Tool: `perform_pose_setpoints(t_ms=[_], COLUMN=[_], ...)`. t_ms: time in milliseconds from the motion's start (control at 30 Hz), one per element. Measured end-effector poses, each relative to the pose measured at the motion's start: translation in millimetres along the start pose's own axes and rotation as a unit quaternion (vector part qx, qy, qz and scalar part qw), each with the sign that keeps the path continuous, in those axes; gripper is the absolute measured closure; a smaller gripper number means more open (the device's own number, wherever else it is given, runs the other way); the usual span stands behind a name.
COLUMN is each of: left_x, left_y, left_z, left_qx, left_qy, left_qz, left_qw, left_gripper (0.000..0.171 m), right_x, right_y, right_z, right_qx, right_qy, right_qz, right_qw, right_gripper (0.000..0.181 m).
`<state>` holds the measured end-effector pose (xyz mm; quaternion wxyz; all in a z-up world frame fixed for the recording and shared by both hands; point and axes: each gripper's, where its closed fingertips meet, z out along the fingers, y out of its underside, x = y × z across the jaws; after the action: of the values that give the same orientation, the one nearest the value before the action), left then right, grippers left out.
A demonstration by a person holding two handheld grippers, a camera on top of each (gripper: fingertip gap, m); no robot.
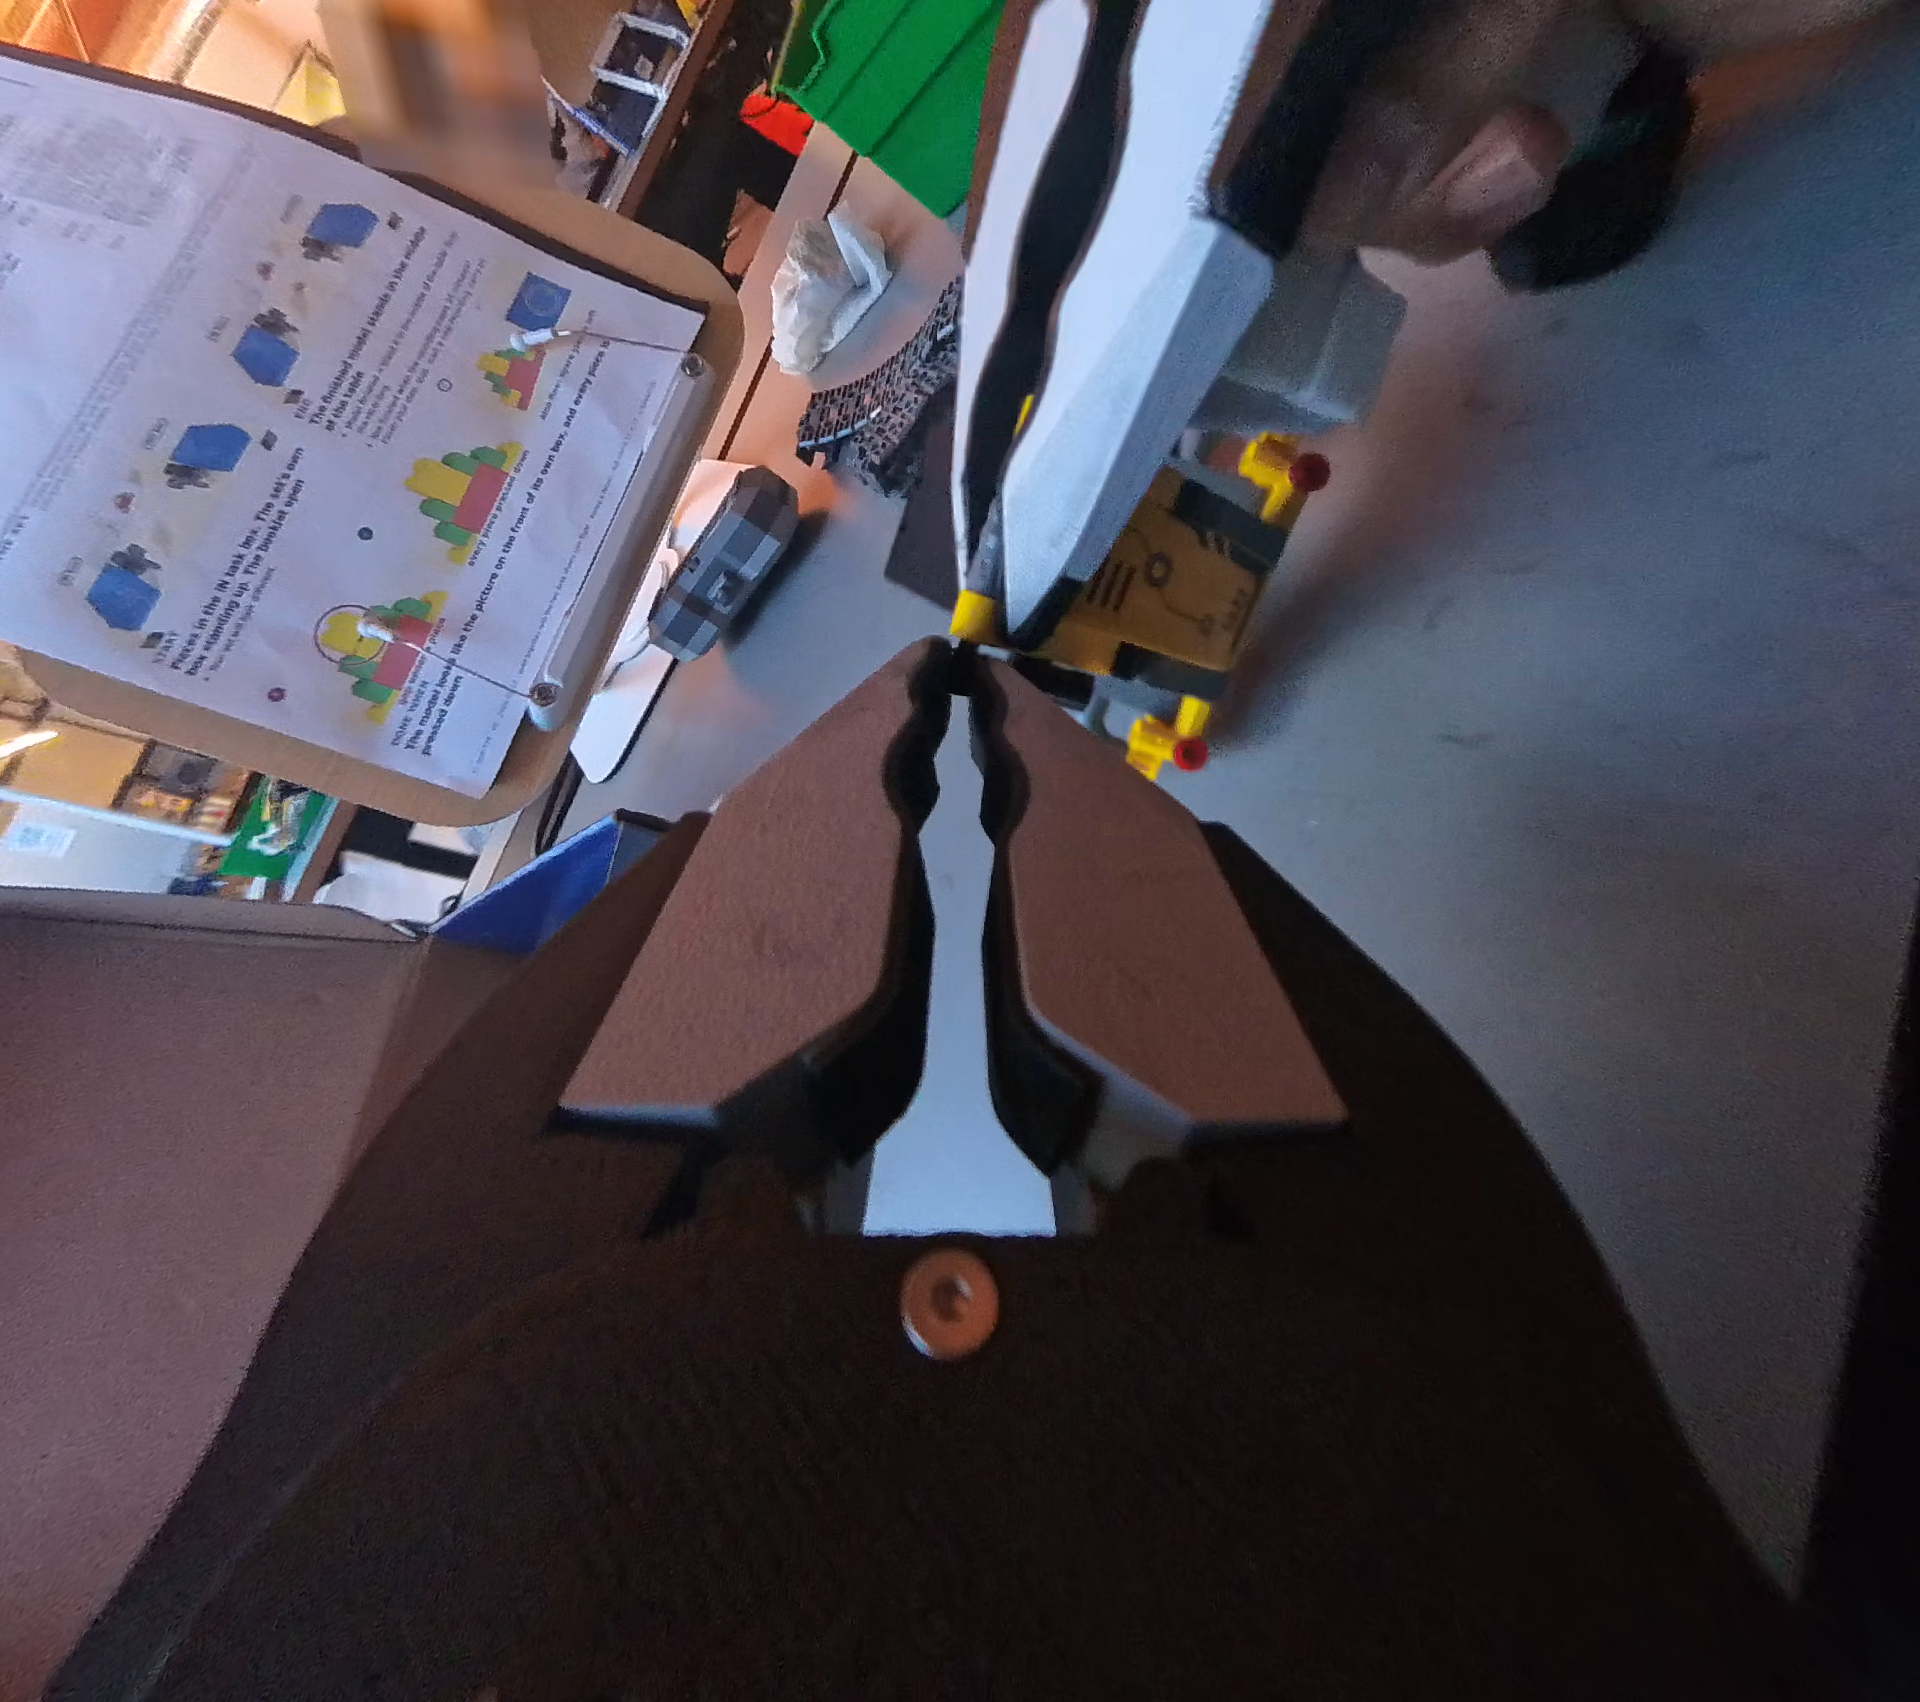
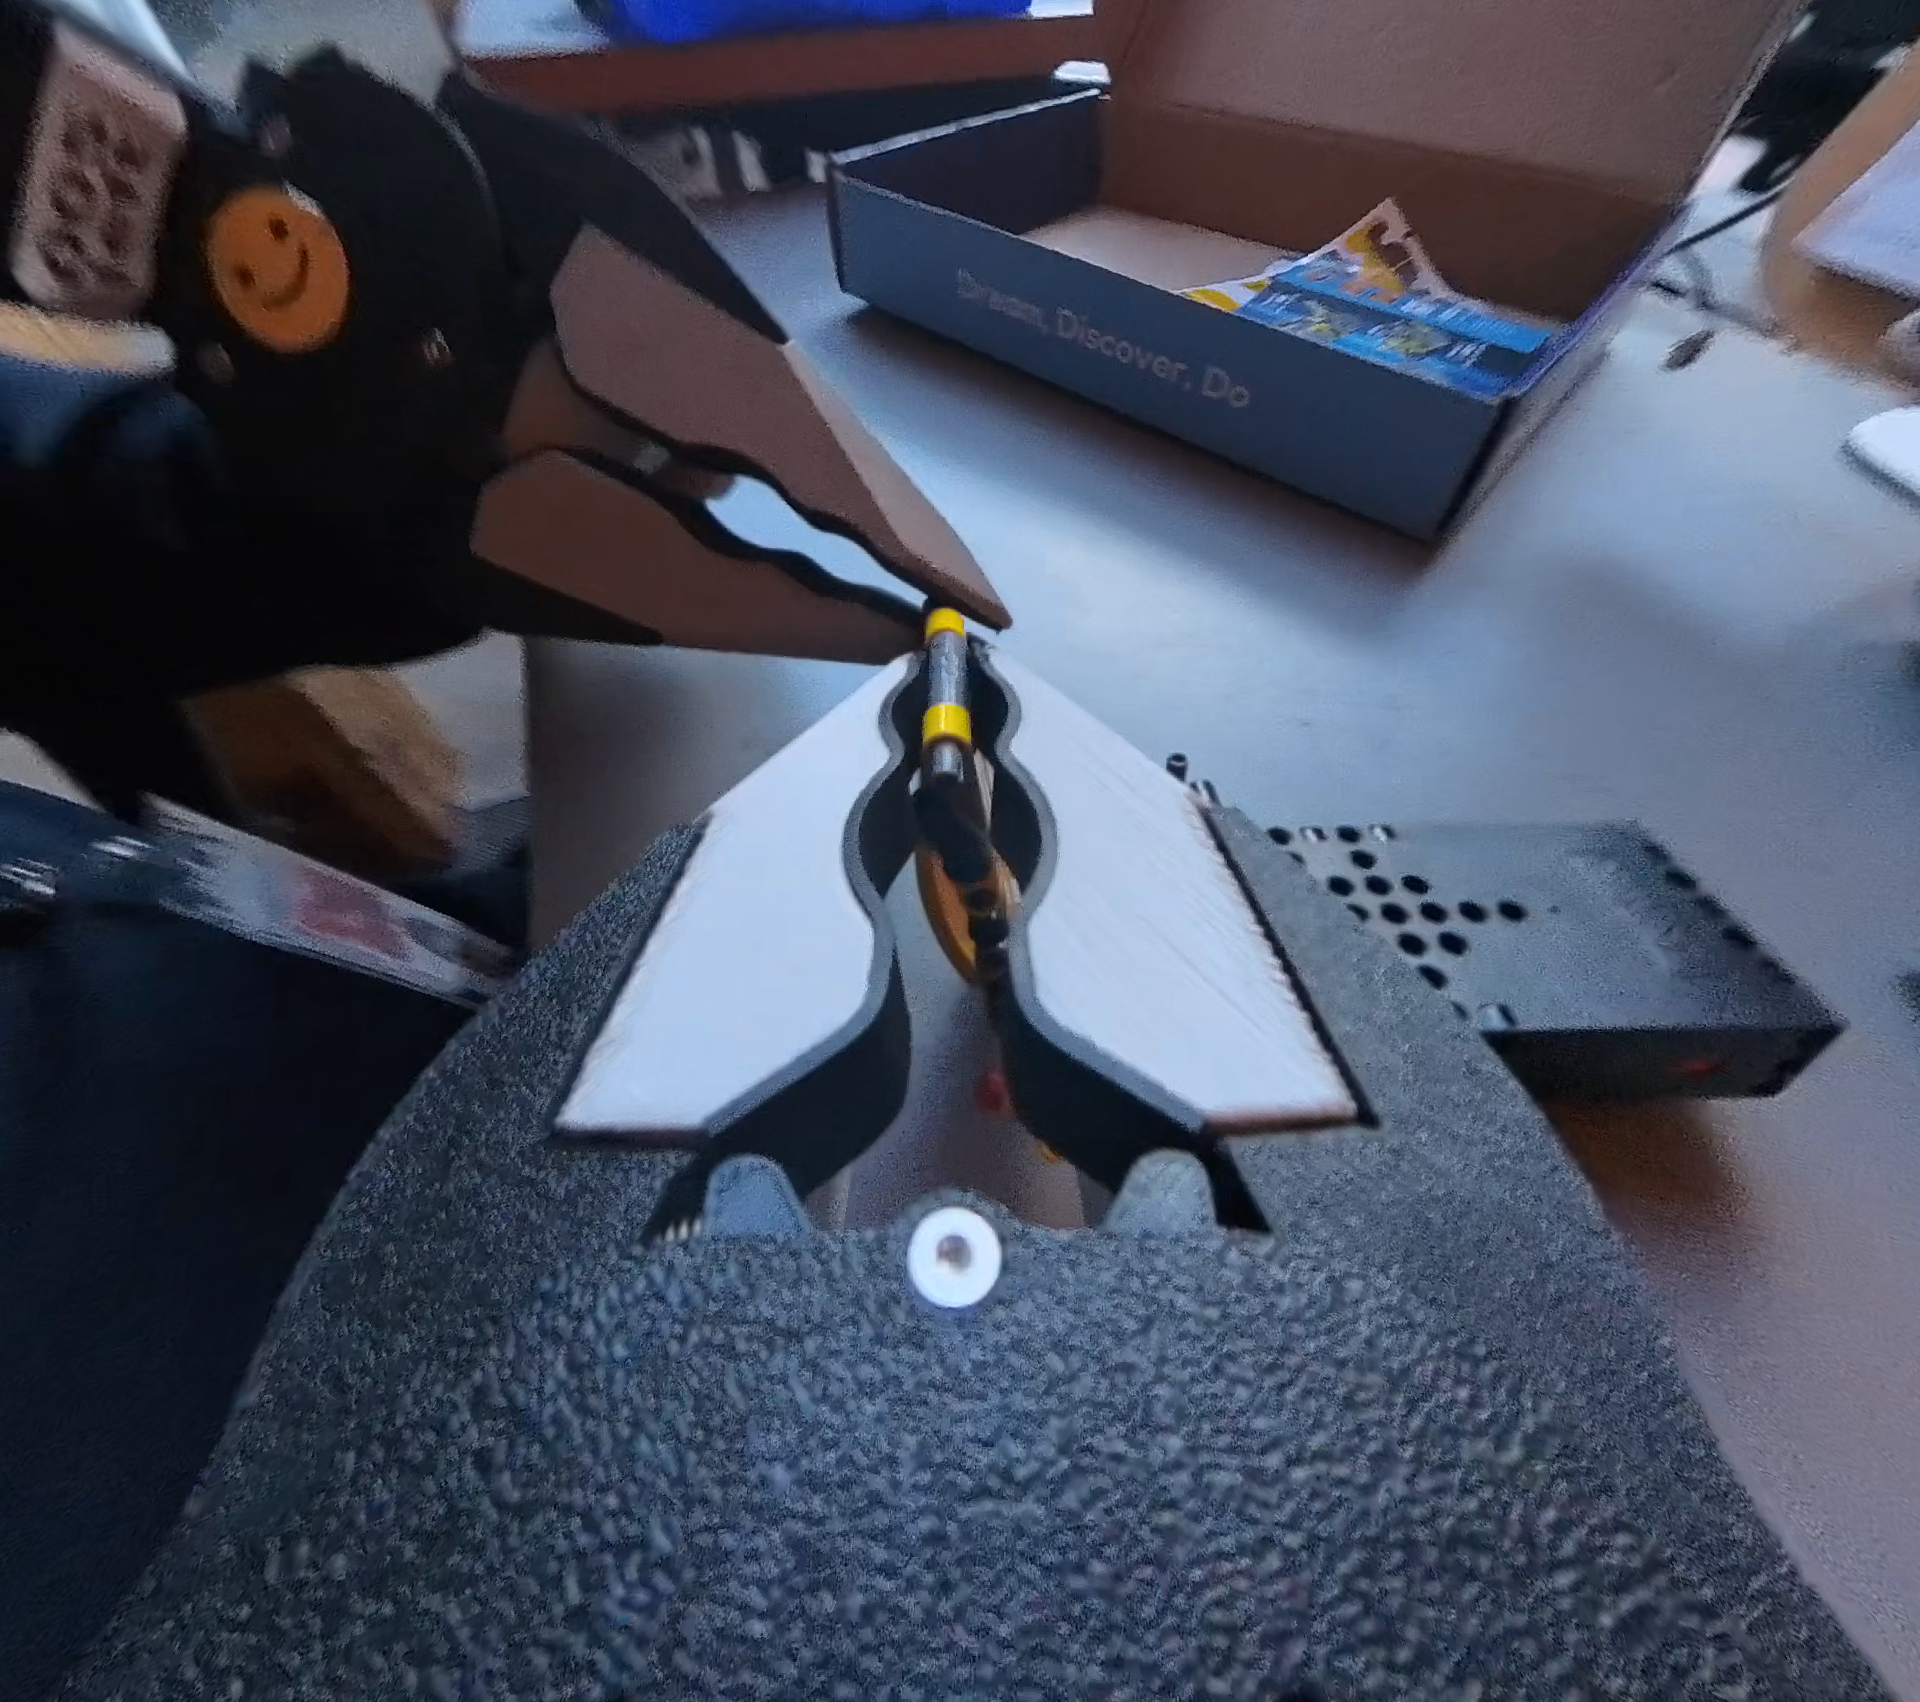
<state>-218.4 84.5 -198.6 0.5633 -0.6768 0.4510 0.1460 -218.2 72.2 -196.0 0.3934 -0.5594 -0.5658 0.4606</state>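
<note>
Both tongs pinch one small brick model: the right tongs (image 2: 951,665) clamp its grey axle (image 2: 948,722), the left tongs (image 2: 935,613) seemingly nip the yellow tip at 12 o'clock. An open box (image 2: 1174,364) sits on the bench (image 2: 1351,665) at 1 o'clock.

Yellow brick model (image 1: 1174,603) mostly hidden behind right claw (image 1: 987,603)

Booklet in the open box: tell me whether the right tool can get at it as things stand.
Probably not yet: the right tool is shut on the brick model, whose axle tip the left tool also pinches. The box itself stands open, nothing covering the booklet.
</note>
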Motion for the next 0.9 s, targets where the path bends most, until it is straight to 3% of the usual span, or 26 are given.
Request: perform_pose_setpoints(t_ms=[67, 133, 233, 333, 467, 633, 900], left_x=[3, 10, 9, 13, 6, 13, 8], left_y=[-3, -8, -11, -2, 2, -14, -5], left_z=[-1, -2, -4, -7, -10, -13, -8], left_qx=[0.005, 0.012, 0.041, 0.023, 0.020, 0.051, 0.005], left_qy=[0.037, 0.121, 0.167, 0.195, 0.196, 0.226, 0.164], left_qz=[-0.054, -0.145, -0.216, -0.216, -0.226, -0.250, -0.153], left_qw=[0.998, 0.982, 0.961, 0.957, 0.954, 0.940, 0.974], left_gripper=[0.169, 0.169, 0.170, 0.171, 0.171, 0.167, 0.165], right_x=[-3, -6, -8, -6, 1, 2, -5], right_y=[-2, 0, -4, -3, -5, -6, -6], right_z=[-2, -6, -10, -9, -15, -16, -15], right_qx=[0.010, 0.007, 0.022, 0.021, 0.046, 0.055, 0.048], right_qy=[-0.056, -0.126, -0.175, -0.175, -0.207, -0.233, -0.241], right_qz=[0.080, 0.166, 0.224, 0.240, 0.315, 0.355, 0.336], right_qw=[0.995, 0.978, 0.958, 0.955, 0.925, 0.904, 0.909], right_gripper=[0.179, 0.179, 0.178, 0.178, 0.179, 0.178, 0.178])
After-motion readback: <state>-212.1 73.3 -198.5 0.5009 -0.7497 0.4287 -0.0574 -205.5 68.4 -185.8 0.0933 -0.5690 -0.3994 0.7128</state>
